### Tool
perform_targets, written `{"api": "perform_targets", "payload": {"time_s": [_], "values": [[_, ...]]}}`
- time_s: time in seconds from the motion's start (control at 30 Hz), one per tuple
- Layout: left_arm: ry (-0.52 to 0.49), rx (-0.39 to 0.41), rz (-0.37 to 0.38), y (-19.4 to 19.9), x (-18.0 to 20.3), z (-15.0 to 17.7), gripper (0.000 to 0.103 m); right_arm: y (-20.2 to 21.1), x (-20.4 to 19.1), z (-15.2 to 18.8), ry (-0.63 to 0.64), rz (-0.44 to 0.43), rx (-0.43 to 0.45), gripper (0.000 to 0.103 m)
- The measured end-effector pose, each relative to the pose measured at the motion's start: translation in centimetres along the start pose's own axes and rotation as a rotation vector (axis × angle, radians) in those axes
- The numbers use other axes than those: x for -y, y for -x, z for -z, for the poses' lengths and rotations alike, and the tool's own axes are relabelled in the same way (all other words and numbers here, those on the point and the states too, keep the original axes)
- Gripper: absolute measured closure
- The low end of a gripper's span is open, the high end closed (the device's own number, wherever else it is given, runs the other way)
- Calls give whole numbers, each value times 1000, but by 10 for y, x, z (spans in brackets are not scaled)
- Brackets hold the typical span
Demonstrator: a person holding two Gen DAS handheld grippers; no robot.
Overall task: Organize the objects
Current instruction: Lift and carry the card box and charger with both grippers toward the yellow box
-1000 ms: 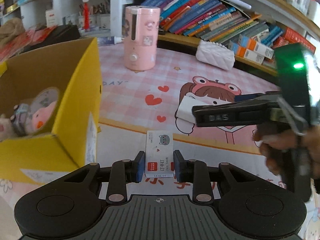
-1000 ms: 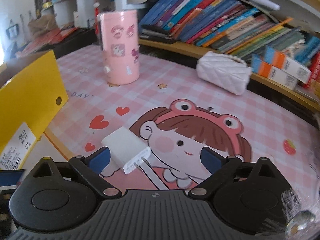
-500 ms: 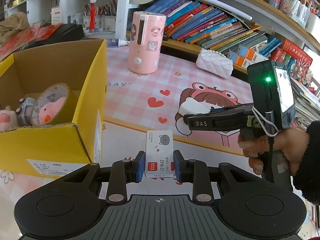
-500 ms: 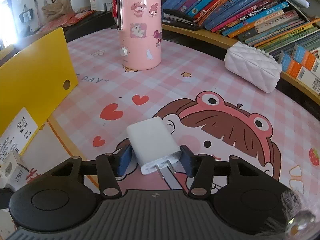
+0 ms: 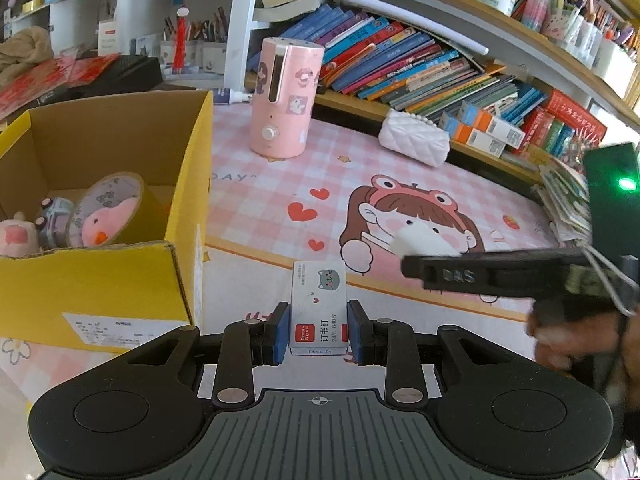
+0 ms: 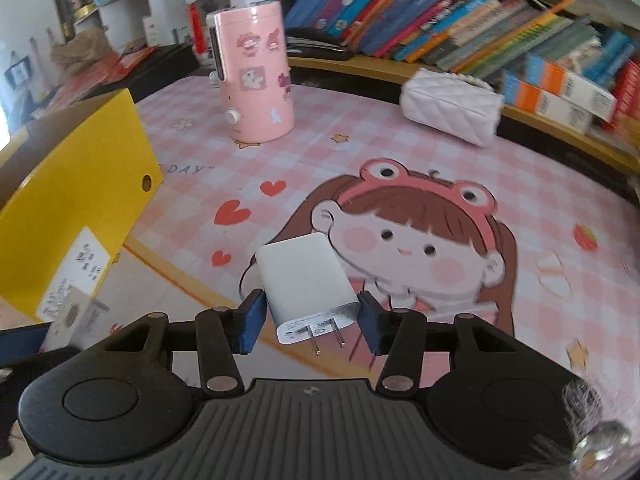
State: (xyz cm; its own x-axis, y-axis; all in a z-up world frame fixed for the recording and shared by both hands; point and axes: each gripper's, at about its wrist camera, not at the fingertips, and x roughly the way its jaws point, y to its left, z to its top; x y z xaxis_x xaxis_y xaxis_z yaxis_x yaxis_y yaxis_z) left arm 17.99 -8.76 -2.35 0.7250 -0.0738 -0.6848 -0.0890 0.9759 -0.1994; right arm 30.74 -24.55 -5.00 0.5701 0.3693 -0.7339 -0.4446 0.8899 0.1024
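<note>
Jaws around "订书钉" staple box

White staple box and white charger, prongs rearward, each clamped above mat

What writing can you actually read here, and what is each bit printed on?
"订书钉" and "24/6": staple box in the left gripper.
"DAS": side of the right gripper.
"DAY": pink table mat.
Yellow box's label, charger print, book spines: too small or blurred.

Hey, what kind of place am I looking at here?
Probably a stationery or book shop: rows of books, cups of pens, and a pink cartoon mat covering the table.
</note>
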Motion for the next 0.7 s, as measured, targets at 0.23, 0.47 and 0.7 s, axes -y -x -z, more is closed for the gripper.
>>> {"api": "perform_targets", "payload": {"time_s": [0.23,0.47,0.7], "values": [[20,23,24,20,-13,6,75,50,-14,25,-63,35,17,56],[33,47,43,41,-33,15,75,82,-43,50,-87,63,23,56],[44,53,58,63,-57,25,75,96,-78,66,-77,77,19,56]]}}
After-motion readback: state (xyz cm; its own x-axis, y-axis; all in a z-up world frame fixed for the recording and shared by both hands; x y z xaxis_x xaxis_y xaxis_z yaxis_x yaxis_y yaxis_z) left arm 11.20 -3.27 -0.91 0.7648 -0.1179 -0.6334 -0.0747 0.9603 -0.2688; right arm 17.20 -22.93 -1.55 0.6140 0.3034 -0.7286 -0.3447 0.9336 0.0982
